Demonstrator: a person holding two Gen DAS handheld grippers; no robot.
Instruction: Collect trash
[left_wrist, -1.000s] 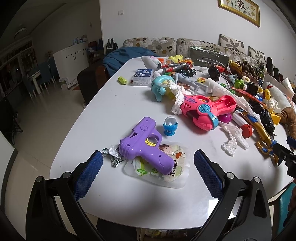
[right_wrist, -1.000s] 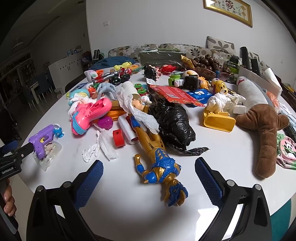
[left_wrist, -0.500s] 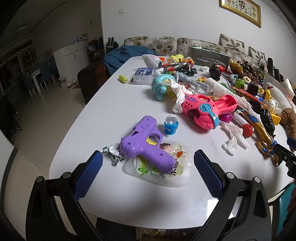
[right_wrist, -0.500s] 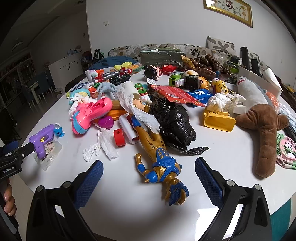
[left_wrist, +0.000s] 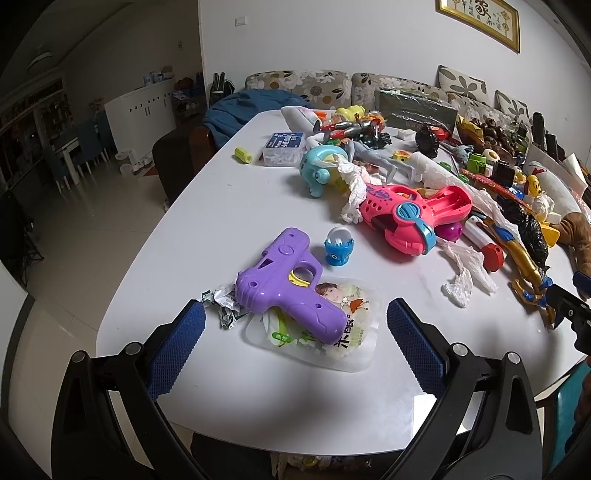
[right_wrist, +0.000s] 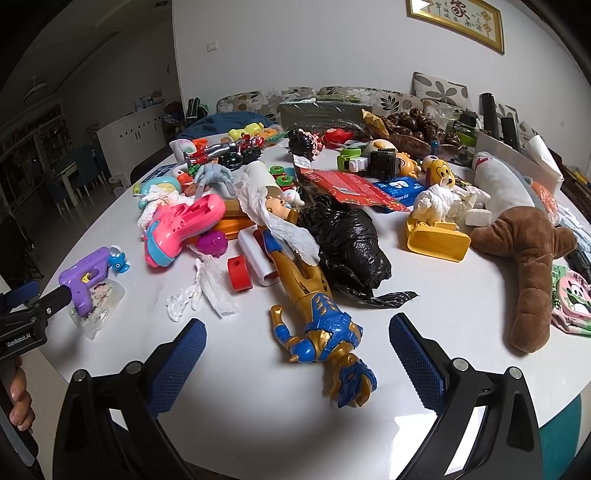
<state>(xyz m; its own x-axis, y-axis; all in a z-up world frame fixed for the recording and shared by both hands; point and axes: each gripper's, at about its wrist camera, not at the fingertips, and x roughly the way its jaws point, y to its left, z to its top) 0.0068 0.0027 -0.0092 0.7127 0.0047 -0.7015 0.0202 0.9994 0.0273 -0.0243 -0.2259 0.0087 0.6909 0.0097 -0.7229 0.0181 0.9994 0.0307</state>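
Left gripper (left_wrist: 293, 334) hangs wide open, empty, over table edge (left_wrist: 122, 295). Purple toy gun (left_wrist: 286, 284) lies atop the clear wrapper (left_wrist: 351, 332), w/ crumpled foil (left_wrist: 221, 304) beside. Right gripper (right_wrist: 295, 349) also wide open, empty; gold figure (right_wrist: 314, 314) btw fingers, tissue (right_wrist: 207, 291) just left.

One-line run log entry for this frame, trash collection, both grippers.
left gripper: open, above purple toy gun on snack wrapper | right gripper: open, over gold-blue figure | nothing held

White table (left_wrist: 229, 192) strewn with toys, tissues (right_wrist: 207, 288), wrappers (left_wrist: 221, 306).
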